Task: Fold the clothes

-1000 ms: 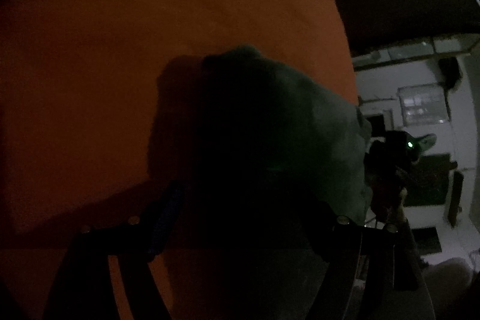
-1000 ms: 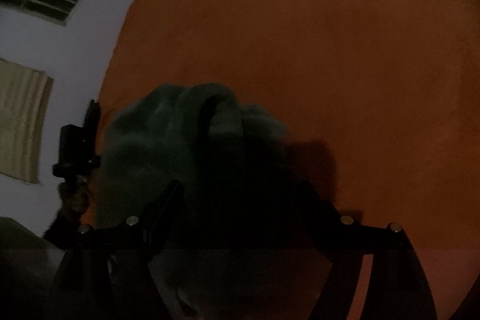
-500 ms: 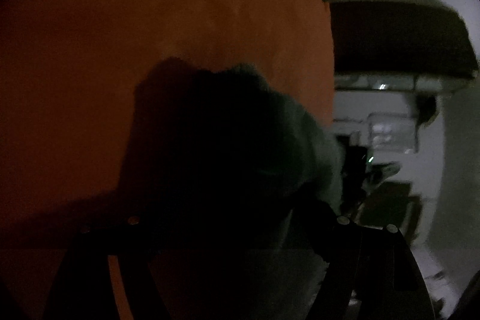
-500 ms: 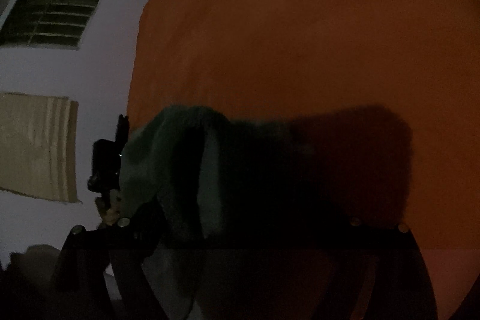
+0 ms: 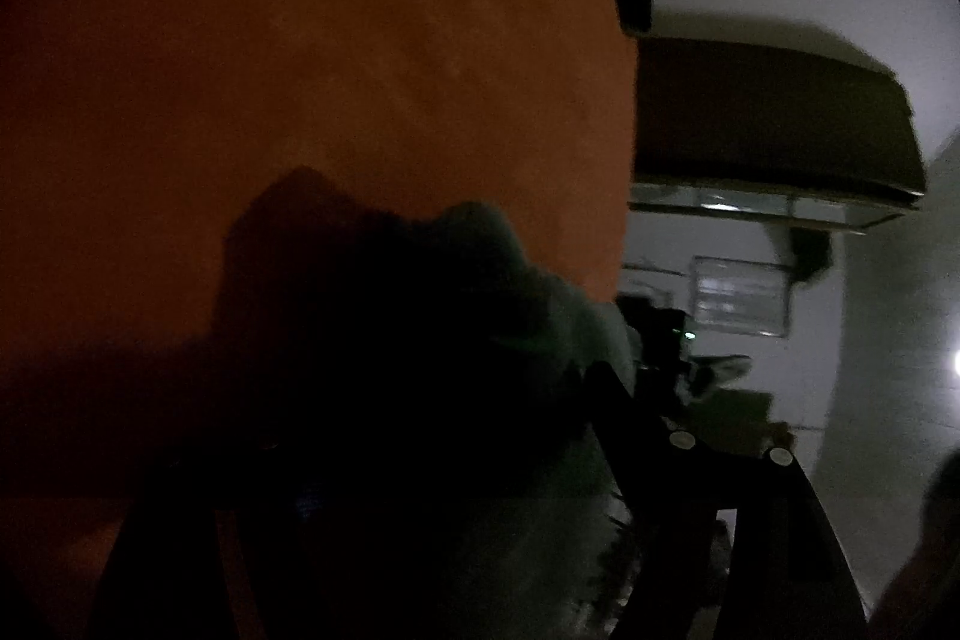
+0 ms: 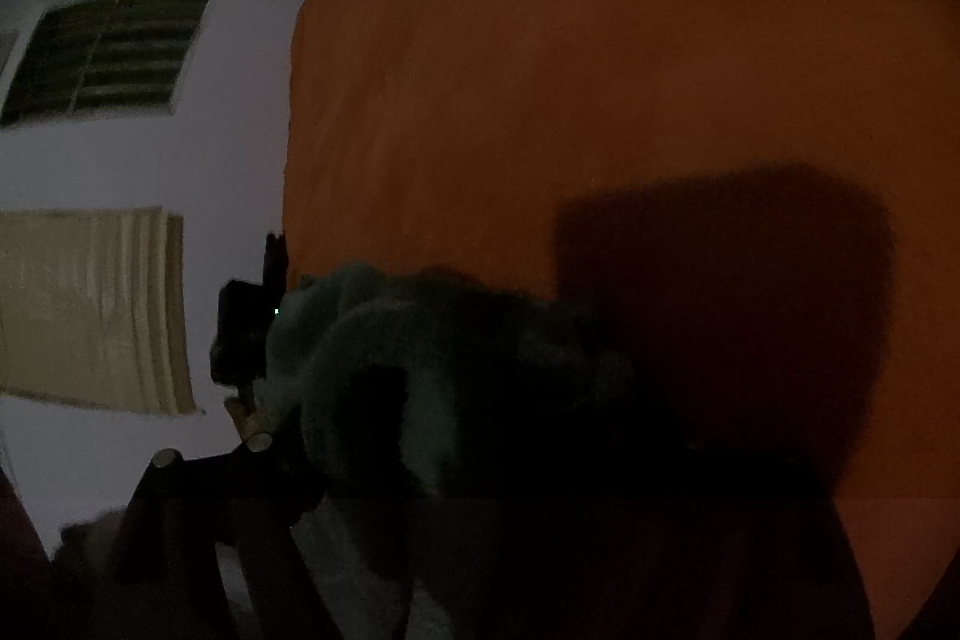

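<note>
dim room | orange surface (image 6: pixel 600 70) | pale wall (image 6: pixel 240 100) | louvred window (image 6: pixel 114 55)

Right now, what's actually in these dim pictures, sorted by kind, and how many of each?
Fuzzy grey-green garment: 1
Orange surface beneath it: 1
Handheld tongs: 2, left tongs and right tongs, both at the garment; too dark to see their grip
Louvred window: 1
Pale hanging cloth: 1
Total: 6
</note>
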The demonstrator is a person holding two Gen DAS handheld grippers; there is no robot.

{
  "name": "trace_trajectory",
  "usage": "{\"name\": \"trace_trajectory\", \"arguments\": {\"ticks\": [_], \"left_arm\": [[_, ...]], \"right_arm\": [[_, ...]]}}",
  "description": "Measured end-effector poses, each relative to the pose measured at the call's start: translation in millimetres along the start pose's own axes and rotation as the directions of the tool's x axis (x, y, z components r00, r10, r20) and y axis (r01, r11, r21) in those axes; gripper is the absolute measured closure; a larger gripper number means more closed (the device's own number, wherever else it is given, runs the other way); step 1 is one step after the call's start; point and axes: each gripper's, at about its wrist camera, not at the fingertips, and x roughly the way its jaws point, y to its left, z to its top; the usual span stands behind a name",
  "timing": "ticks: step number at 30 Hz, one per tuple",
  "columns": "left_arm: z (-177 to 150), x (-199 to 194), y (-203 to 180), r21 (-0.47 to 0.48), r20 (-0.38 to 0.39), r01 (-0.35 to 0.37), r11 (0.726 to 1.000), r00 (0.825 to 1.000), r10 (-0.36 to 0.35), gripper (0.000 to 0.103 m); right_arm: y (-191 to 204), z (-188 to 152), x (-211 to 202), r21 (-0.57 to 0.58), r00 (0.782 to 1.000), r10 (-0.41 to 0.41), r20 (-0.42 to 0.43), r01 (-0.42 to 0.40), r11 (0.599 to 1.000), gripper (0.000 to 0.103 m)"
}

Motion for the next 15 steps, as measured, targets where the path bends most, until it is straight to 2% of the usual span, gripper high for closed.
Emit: {"name": "trace_trajectory", "arguments": {"ticks": [2,4,6,8,9,10,13,15], "left_arm": [[-2.2,3.0,1.0,0.018,-0.032,0.023,1.000,0.999,-0.023,0.027],[0.7,19.0,2.2,0.035,-0.092,-0.012,0.999,0.996,0.015,0.027],[0.1,27.1,2.2,0.042,-0.125,-0.010,0.999,0.992,0.015,0.027],[-1.0,30.3,-2.0,0.069,-0.116,-0.020,0.997,0.993,0.028,0.027],[-1.7,29.9,-5.6,0.090,-0.094,-0.028,0.996,0.995,0.036,0.033],[-2.1,28.4,-9.7,0.111,-0.066,-0.026,0.994,0.997,0.033,0.048],[-1.3,21.1,-24.7,0.160,-0.028,-0.003,0.987,1.000,0.008,0.060],[-0.9,16.2,-34.7,0.193,-0.004,0.011,0.981,1.000,-0.010,0.062]], "right_arm": [[2.6,-8.5,-2.7,-0.054,1.000,-0.005,-0.025,0.004,0.999,0.024],[3.4,-13.2,-3.3,-0.082,0.999,-0.010,-0.041,0.006,0.997,0.024],[2.3,-13.6,-1.5,-0.082,0.999,-0.012,-0.048,0.008,0.997,0.024],[1.1,-13.9,0.3,-0.082,0.998,-0.014,-0.054,0.009,0.997,0.024],[0.5,-14.1,1.2,-0.082,0.998,-0.015,-0.058,0.010,0.997,0.028],[2.9,-16.1,-1.2,-0.093,0.999,-0.026,-0.037,0.023,0.995,0.042],[10.5,-22.4,-8.8,-0.125,0.998,-0.062,0.030,0.066,0.990,0.056],[28.7,-25.2,-17.6,-0.170,0.994,-0.066,0.085,0.080,0.982,0.060]]}}
